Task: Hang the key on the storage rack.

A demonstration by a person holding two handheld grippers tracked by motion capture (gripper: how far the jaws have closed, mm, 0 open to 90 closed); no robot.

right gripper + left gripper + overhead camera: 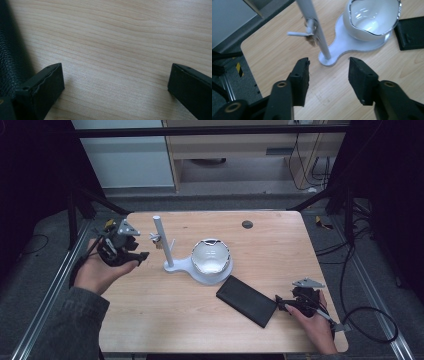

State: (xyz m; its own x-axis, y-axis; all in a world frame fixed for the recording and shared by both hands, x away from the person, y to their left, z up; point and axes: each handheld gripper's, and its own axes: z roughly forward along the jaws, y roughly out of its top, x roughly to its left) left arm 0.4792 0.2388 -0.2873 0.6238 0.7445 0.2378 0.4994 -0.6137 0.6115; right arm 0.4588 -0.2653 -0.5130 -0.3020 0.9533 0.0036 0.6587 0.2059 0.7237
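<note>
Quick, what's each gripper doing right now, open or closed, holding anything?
Left gripper: open, jaws empty, above the table near the white stand.
Right gripper: open, empty, beside the black case.

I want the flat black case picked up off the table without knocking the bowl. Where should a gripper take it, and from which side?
Probably the short end of the black case nearest the right gripper, coming in low from the right. The case lies flat and thin, that end is bare, and its far corner sits close to the white stand holding the bowl.

Wooden table, white stand, black case
</note>
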